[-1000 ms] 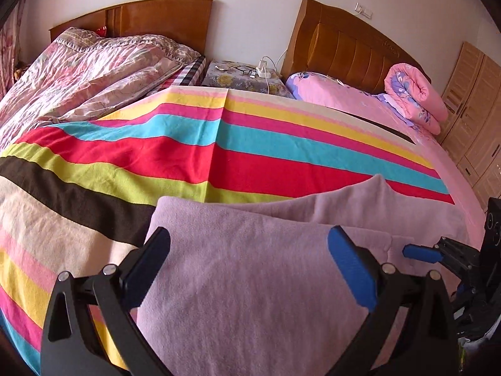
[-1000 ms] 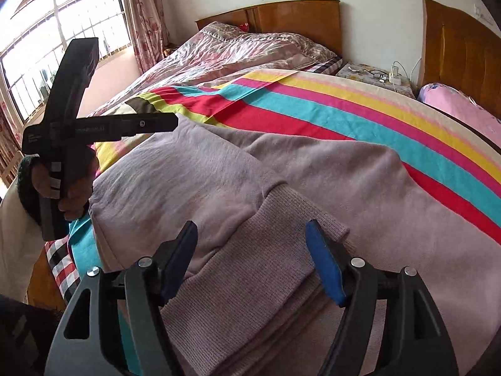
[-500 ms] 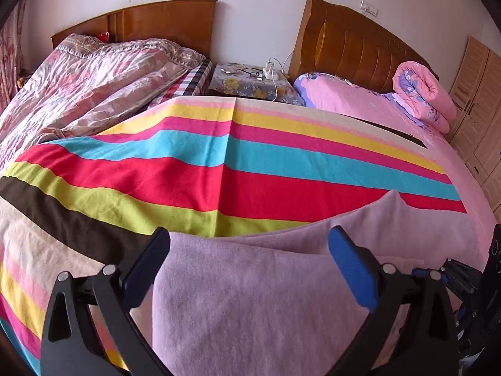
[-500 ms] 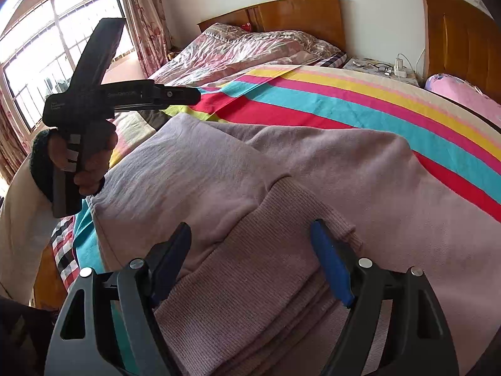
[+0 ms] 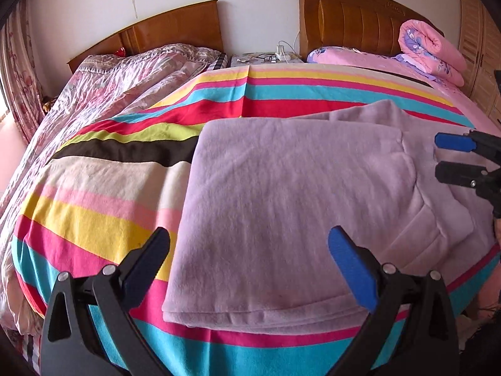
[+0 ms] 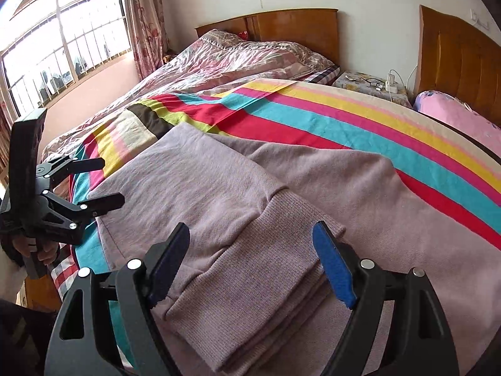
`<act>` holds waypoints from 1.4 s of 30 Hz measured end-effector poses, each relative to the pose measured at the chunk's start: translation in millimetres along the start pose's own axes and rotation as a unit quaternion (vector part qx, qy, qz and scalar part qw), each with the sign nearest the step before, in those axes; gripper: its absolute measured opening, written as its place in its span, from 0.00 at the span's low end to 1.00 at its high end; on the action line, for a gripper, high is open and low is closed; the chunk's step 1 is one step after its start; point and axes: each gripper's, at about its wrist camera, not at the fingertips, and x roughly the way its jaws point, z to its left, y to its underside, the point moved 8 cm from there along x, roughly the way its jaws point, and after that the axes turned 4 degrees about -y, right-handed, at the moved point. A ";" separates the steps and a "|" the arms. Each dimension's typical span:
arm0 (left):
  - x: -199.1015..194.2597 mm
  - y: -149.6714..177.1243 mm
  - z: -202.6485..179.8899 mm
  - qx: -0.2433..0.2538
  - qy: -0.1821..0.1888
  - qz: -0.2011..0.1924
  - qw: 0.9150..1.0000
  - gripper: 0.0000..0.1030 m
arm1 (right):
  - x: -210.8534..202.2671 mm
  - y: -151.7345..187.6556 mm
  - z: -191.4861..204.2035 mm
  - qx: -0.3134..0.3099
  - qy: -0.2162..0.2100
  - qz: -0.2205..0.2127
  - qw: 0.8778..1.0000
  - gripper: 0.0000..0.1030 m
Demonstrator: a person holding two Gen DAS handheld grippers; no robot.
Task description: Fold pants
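Right gripper (image 6: 250,263): nearest the lens, jaws spread wide over the ribbed cuffs and gripping nothing; they have just been opening, so the cuff end looks released.
Left gripper (image 5: 250,269): jaws wide and empty above the near folded edge; half a second ago it sat closer in over the cloth, now it has pulled back toward the left side of the pile.
Meaning: both ends let go, so this fold seems laid down; a further fold or smoothing may remain.
Pants (image 5: 297,194): lilac fleece, soft and matte, lying flat as a stacked rectangle on the bed, cuffs in tighter rib knit at the right end.
Bedspread (image 5: 103,194): thin woven cotton in broad bright stripes, slightly creased.
Far: glossy quilted bedding (image 6: 238,59), wooden headboards (image 5: 175,28).
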 end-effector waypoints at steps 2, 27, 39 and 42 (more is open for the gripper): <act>14.2 14.2 4.1 -0.008 -0.003 0.015 1.000 0.99 | -3.5 9.8 4.7 -0.021 0.012 0.011 1.000 0.78; 13.1 19.7 11.7 -0.048 0.014 0.014 0.999 0.99 | -55.4 110.8 -72.5 0.065 0.121 0.052 0.989 0.85; -73.2 -127.1 -39.9 0.006 0.020 -0.117 0.993 0.99 | -87.3 58.9 -126.1 0.084 0.165 0.006 0.983 0.85; -35.3 -158.8 -111.7 0.056 0.093 -0.097 0.989 0.99 | -71.7 35.9 -139.9 0.093 0.152 0.003 0.984 0.85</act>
